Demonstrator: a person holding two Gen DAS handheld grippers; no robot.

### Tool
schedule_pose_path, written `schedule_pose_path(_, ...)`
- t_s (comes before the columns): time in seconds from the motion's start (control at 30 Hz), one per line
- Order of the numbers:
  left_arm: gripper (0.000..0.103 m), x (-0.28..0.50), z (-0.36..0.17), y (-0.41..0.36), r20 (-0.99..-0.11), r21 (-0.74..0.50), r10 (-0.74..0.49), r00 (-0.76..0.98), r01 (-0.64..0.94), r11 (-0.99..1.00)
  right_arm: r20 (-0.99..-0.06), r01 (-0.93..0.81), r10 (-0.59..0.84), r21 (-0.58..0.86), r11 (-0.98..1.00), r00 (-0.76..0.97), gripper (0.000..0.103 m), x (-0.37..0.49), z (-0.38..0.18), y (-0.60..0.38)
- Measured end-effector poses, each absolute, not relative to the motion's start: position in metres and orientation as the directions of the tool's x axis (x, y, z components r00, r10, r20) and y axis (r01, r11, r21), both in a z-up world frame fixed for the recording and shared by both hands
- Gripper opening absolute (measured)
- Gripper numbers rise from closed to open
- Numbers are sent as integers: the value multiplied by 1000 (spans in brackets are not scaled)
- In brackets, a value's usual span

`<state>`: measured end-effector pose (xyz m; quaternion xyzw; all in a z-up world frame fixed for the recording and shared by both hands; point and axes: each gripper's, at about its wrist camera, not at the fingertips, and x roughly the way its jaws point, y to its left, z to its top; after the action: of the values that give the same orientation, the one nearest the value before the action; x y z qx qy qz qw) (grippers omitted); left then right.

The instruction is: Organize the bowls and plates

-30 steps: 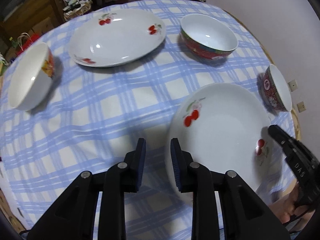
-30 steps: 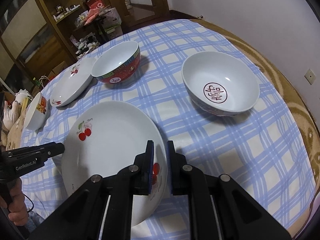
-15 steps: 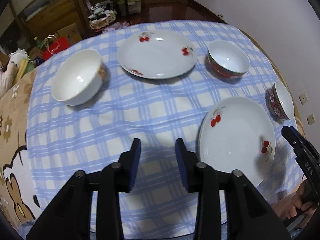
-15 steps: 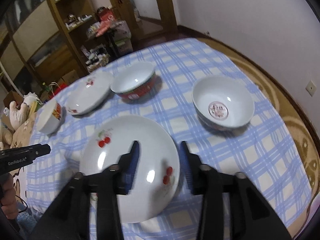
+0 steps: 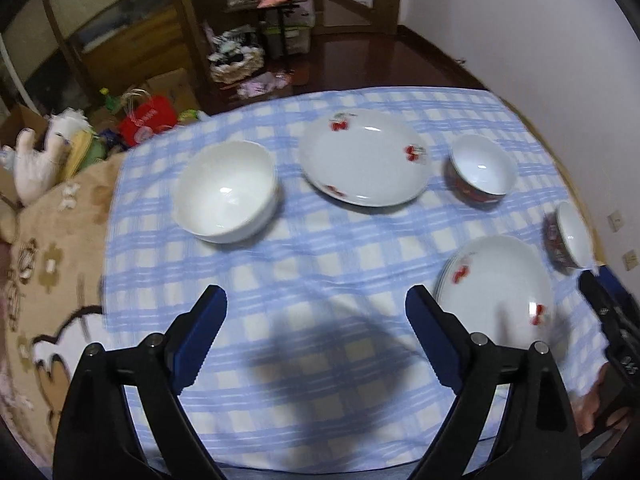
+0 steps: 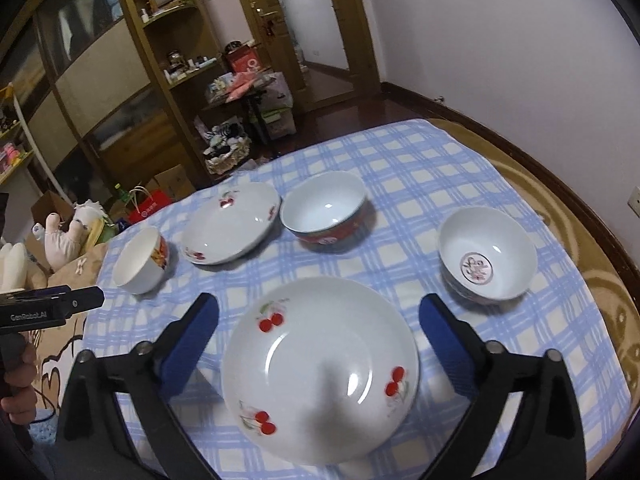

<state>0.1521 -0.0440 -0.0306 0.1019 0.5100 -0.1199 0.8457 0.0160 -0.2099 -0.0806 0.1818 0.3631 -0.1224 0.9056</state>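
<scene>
Two white cherry plates lie on the blue checked tablecloth: a near plate (image 6: 320,368) (image 5: 496,292) and a far plate (image 6: 232,228) (image 5: 364,164). A plain white bowl (image 5: 226,196) (image 6: 140,260) stands at the left. A red-sided bowl (image 6: 326,210) (image 5: 482,170) stands behind the near plate. A white bowl with a red emblem (image 6: 486,256) (image 5: 568,236) stands at the right. My left gripper (image 5: 316,308) is open and empty above bare cloth. My right gripper (image 6: 318,316) is open and empty, raised over the near plate.
The tablecloth (image 6: 420,184) ends at the table's brown edge (image 6: 580,232) on the right. Wooden shelves (image 6: 120,80), a basket (image 6: 224,152) and a red bag (image 5: 148,118) stand beyond the table. Soft toys (image 5: 36,160) lie left.
Both grippers have opened wide and pulled up and back from the table. The right gripper let go of the near plate's rim, and the plate lies flat.
</scene>
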Motion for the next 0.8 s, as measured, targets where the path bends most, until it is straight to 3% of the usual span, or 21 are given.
schedule_pose_path(0.3, 90, 174, -6, -20, -851, 70, -88, 517, 279, 958, -669, 297, -82, 214, 930, 739, 103, 46, -58, -201)
schedule_pose_path(0.8, 90, 251, 2, -26, -836, -8, -153, 526, 267, 964, -656, 218, -37, 197, 956, 754, 103, 132, -33, -205)
